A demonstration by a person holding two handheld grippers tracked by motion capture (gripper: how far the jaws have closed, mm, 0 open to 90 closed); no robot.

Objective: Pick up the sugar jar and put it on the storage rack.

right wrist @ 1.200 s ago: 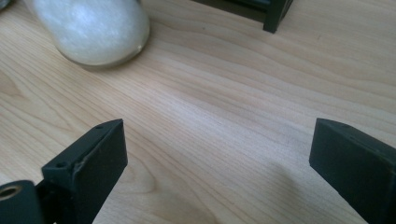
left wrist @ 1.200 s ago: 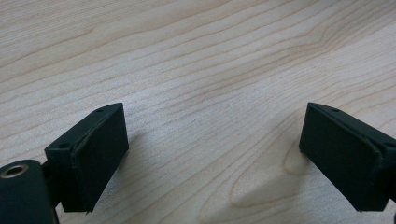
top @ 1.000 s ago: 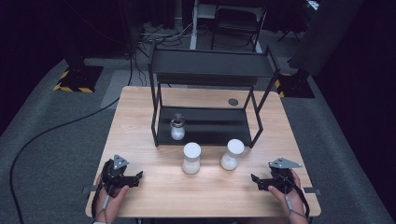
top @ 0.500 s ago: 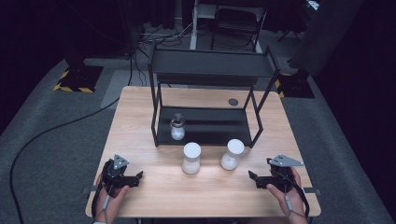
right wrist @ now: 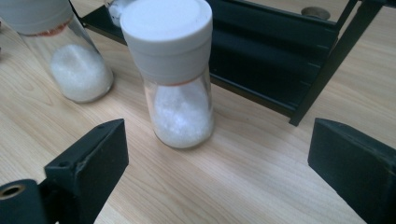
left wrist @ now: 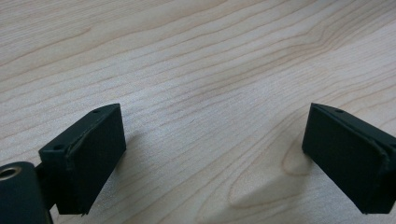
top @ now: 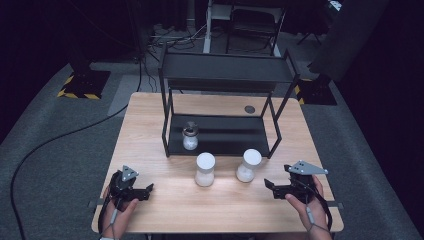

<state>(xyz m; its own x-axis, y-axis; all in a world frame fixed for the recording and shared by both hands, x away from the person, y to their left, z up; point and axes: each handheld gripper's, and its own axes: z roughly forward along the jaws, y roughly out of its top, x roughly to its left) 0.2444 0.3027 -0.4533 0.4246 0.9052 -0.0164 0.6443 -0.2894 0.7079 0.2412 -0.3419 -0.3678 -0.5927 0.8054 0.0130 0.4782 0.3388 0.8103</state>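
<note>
1. We saw the right tool (top: pixel 272 186) held above the near right part of the desk (top: pixel 150 125), its jaws spread wide with nothing between them, aimed at the right-hand jar (top: pixel 248 165) of white grains, which stood on the desk just in front of the black rack (top: pixel 225 75).
2. In the right gripper view that jar (right wrist: pixel 175 79) stood upright ahead of the gap between the jaws, a little left of its middle, apart from both.
3. We judged tipping the main risk: the jar was tall with a broad white cap (right wrist: pixel 164 23), so a jaw arriving off-centre could knock it over before the other jaw met it.
4. We also judged that glass walls could slip in the pads if the grip landed too low or too lightly.
5. The second jar (top: pixel 205 169) stood near the first on its left; a wide sweep could nudge it.
6. The rack's front leg (right wrist: pixel 322 74) stood close behind and to the right, so we thought the outer jaw might strike it.
7. A smaller jar (top: pixel 190 136) sat on the rack's lower shelf, well clear.
8. The left tool (top: pixel 145 189) rested at the near left of the desk, its jaws having just been opening, spread over bare wood, holding nothing.
9. We could read no brand, label or writing on any jar, cap or rack.
</note>
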